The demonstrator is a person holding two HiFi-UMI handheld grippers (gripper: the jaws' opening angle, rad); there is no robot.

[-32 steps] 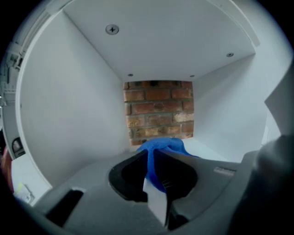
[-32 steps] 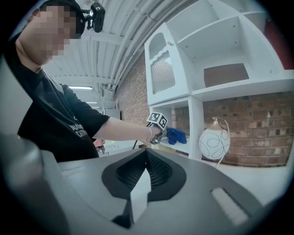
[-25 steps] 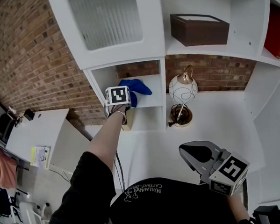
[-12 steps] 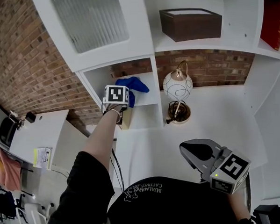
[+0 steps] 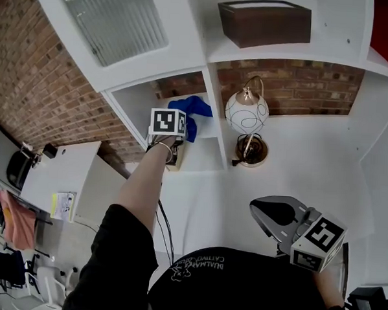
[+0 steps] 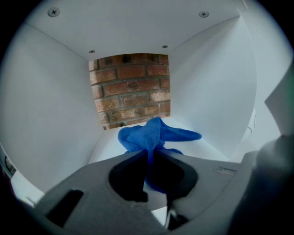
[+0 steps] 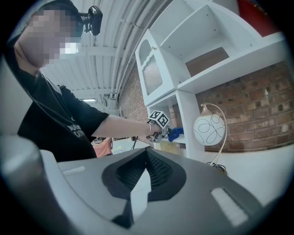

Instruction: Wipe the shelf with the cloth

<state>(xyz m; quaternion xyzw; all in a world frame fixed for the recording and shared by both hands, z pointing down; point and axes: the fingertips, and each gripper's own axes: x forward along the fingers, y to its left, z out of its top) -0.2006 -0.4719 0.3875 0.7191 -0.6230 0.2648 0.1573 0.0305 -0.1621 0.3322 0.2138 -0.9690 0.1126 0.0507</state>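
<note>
Your left tongs [image 5: 177, 128] meet the blue cloth [image 5: 196, 108] inside the shelf [image 5: 137, 106]; your right tongs [image 5: 256, 207] hover above the surface [image 5: 298, 150].

White lettering [image 5: 201, 260] is running upside down across the chest of the person's black shirt [image 5: 245, 287], too small and blurred to read surely; nothing else legible is showing.
</note>
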